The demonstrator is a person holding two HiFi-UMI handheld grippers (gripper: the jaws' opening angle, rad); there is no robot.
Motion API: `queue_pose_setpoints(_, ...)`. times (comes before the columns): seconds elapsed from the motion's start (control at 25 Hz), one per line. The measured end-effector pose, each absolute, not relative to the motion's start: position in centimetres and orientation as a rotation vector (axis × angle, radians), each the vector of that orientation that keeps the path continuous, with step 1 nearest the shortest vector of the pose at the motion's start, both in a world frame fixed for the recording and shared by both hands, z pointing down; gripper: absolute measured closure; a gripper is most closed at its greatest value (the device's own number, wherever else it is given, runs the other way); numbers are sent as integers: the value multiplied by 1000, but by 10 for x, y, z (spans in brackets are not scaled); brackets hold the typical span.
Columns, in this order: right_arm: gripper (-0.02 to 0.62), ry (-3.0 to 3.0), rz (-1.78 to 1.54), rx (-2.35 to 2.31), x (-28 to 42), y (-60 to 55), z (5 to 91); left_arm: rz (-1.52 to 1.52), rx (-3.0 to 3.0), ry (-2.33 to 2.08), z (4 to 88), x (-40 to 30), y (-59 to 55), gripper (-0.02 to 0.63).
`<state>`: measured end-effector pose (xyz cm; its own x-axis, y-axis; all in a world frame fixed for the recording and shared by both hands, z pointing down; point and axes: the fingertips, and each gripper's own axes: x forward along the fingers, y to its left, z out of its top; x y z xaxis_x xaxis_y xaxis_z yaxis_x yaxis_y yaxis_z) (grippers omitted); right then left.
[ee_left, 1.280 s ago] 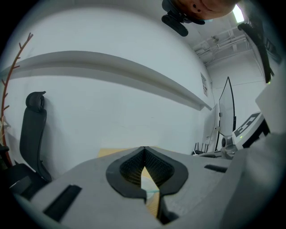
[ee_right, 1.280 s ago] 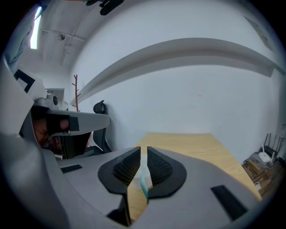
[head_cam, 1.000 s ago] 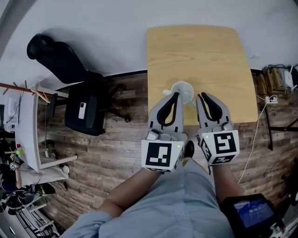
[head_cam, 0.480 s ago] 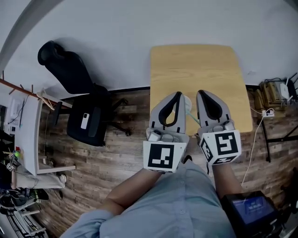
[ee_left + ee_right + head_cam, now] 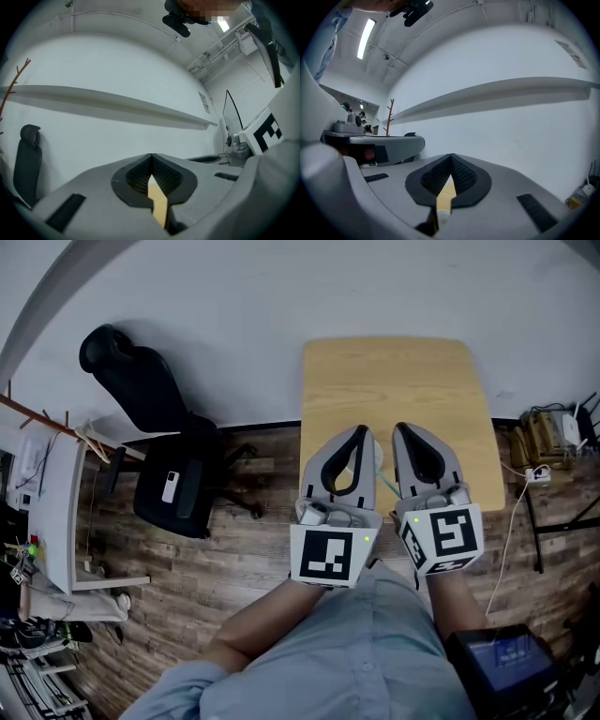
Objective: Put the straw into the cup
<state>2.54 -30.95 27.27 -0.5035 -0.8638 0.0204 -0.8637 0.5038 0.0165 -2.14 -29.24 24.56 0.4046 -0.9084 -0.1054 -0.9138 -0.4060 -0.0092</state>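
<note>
Both grippers had pushed forward since a second ago, and the cup that stood clear beyond their tips back then was now mostly covered. Nearest me, the pale blue shirt [image 5: 375, 652] filled the bottom of the head view. Next came the left gripper [image 5: 357, 434] and the right gripper [image 5: 403, 430], side by side, close but not touching. The left jaws were pressed together at the tips with nothing between them, only tabletop wood showing through the slot. Same story on the right: closed and empty. Between the two grippers a sliver of the cup [image 5: 376, 457] peeked out on the table [image 5: 394, 371]. Beside it ran a thin teal line, the straw [image 5: 387, 486], though I couldn't tell whether it sat in the cup. Off left, a black chair [image 5: 169, 465] stood on the plank floor [image 5: 244, 549].
</note>
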Motion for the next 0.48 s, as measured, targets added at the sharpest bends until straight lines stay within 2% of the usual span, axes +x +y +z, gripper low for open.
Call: queue_pose_setpoints(0.48, 597, -2701, 13, 1555, 30, -311, 277, 113, -2581, 1675, 251, -16, -294, 614)
